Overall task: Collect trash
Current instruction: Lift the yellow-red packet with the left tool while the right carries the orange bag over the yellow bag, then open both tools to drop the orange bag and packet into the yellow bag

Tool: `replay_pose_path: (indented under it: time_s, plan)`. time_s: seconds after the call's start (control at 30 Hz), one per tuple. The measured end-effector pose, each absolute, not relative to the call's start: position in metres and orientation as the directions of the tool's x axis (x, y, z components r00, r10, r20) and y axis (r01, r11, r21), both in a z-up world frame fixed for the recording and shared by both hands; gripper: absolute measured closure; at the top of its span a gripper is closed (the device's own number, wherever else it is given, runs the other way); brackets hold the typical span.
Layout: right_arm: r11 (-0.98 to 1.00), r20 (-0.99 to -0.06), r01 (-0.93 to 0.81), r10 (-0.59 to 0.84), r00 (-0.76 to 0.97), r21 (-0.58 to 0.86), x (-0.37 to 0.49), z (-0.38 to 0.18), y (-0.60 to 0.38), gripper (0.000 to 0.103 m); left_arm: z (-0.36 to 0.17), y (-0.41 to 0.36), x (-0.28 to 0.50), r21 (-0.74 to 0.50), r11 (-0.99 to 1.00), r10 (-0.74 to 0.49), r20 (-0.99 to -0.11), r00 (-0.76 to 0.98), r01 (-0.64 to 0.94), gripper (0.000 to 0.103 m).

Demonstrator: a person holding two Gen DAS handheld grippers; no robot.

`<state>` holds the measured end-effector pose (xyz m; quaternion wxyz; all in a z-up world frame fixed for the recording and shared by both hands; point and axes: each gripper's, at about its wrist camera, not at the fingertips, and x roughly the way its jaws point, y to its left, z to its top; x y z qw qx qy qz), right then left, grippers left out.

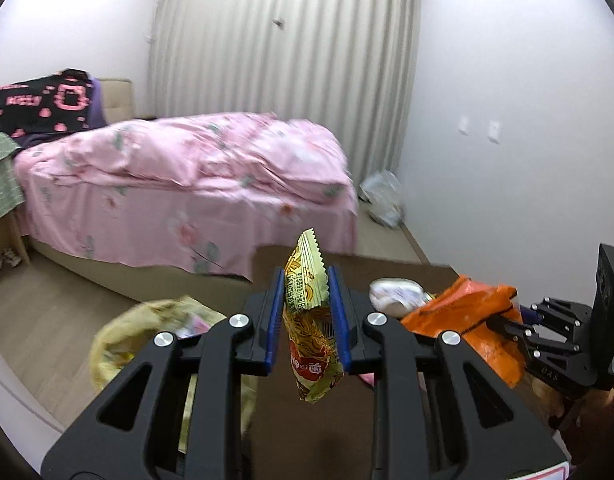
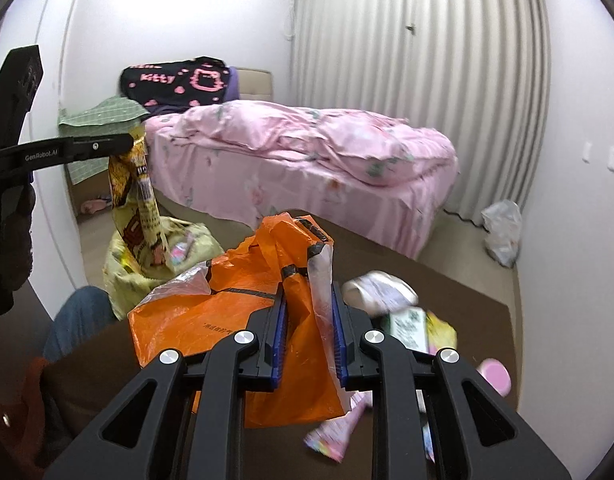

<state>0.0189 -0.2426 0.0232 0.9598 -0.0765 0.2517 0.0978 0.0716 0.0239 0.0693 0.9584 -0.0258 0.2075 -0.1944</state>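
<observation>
My left gripper (image 1: 307,280) is shut on a yellow snack wrapper (image 1: 311,320), which hangs upright between the blue pads, above the brown table (image 1: 387,268). Seen from the right wrist, the same left gripper (image 2: 127,142) dangles the wrapper (image 2: 139,208) over an open yellow trash bag (image 2: 147,268) on the floor, also in the left wrist view (image 1: 119,340). My right gripper (image 2: 307,292) is shut on a crumpled orange plastic bag (image 2: 211,312) with a clear strip, lifted off the table (image 2: 447,264). The left wrist view has this right gripper (image 1: 503,324) and the orange bag (image 1: 467,316) at its right.
More trash lies on the table: a white crumpled wad (image 2: 379,288), a green-white carton (image 2: 407,326), a pink lid (image 2: 495,374), a pink wrapper (image 2: 335,436). A pink-covered bed (image 2: 307,148) stands beyond. A white plastic bag (image 2: 503,232) lies by the wall. A person's knee (image 2: 79,320) is at the left.
</observation>
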Motion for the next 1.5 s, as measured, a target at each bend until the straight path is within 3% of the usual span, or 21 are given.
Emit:
replay_pose_path:
  time_s: [0.23,0.43,0.87,1.03,1.2,1.5]
  plan:
    - [0.932,-0.517,-0.346,0.245,0.82,-0.108,0.075,0.039,-0.184,0.084,0.081,0.088,0.082,-0.177,0.967,-0.233,-0.316,0.92,0.185,0.082]
    - [0.872,-0.588,-0.463,0.295,0.753,-0.155,0.139,0.017,-0.113,0.084,0.066,0.128,0.092,-0.237,0.968,-0.153,-0.287,0.946,0.085,0.082]
    - [0.814,-0.839,-0.58,0.338,0.426,0.033,0.274,-0.105,-0.013,0.085,-0.03,0.17,0.16,-0.296,0.952,-0.082,-0.486,0.87,-0.076,0.082]
    - [0.771,-0.882,-0.636,0.318,0.348,0.027,0.288,-0.131,0.021,0.085,-0.059,0.167,0.179,-0.309,0.948,-0.104,-0.532,0.841,-0.078,0.082]
    - [0.751,-0.896,-0.659,0.321,0.306,0.044,0.295,-0.134,0.021,0.085,-0.1,0.158,0.2,-0.265,0.96,-0.106,-0.635,0.765,-0.087,0.082]
    - [0.73,-0.908,-0.683,0.303,0.288,0.028,0.296,-0.141,0.024,0.085,-0.13,0.152,0.209,-0.178,0.977,-0.047,-0.712,0.7,-0.115,0.086]
